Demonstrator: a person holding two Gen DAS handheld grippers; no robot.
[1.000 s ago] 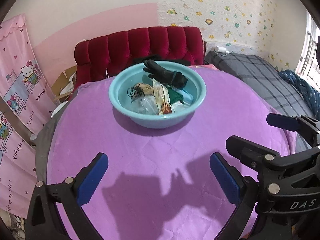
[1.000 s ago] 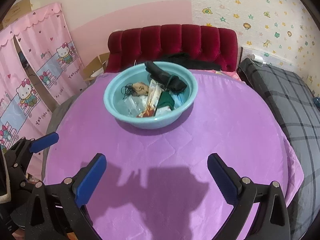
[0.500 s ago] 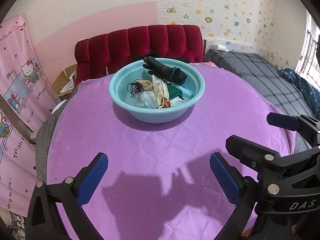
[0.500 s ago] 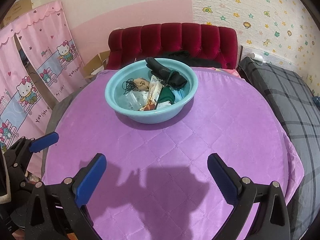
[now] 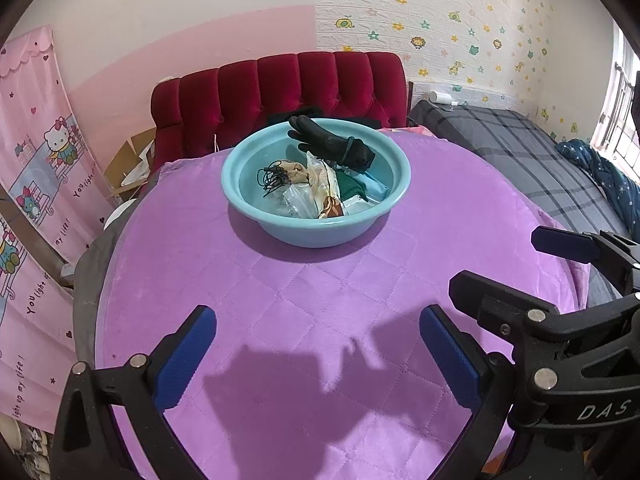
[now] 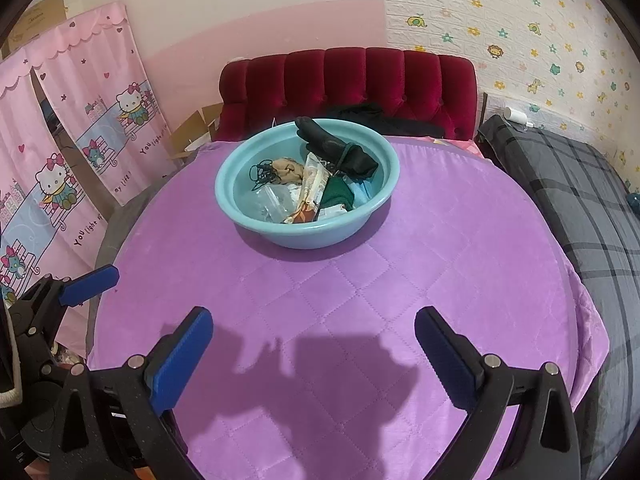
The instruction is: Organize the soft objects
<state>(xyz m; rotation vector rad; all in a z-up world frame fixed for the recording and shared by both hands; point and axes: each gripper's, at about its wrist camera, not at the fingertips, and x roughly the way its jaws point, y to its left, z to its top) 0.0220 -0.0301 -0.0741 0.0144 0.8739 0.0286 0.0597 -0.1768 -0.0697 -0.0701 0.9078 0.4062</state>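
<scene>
A light blue basin (image 5: 240, 200) (image 6: 228, 204) stands on the far half of a round table covered with purple quilted cloth (image 5: 304, 280). Inside lie a black glove (image 5: 332, 144) (image 6: 336, 148), a tangle of dark cord (image 5: 272, 178), a green cloth (image 5: 350, 190), a snack wrapper (image 5: 326, 194) and a clear plastic bag (image 5: 298, 200). My left gripper (image 5: 316, 320) hovers open over the near cloth, holding nothing. My right gripper (image 6: 312, 318) is open beside it, also holding nothing. Both are well short of the basin.
A red tufted headboard (image 5: 280, 84) rises behind the table. A bed with a grey plaid cover (image 6: 580, 200) lies to the right. Pink cartoon curtains (image 6: 60, 140) and cardboard boxes (image 5: 128, 160) stand to the left.
Both views have shifted only slightly and sharpened. The basin and its contents lie as before, and both grippers have stayed open.
</scene>
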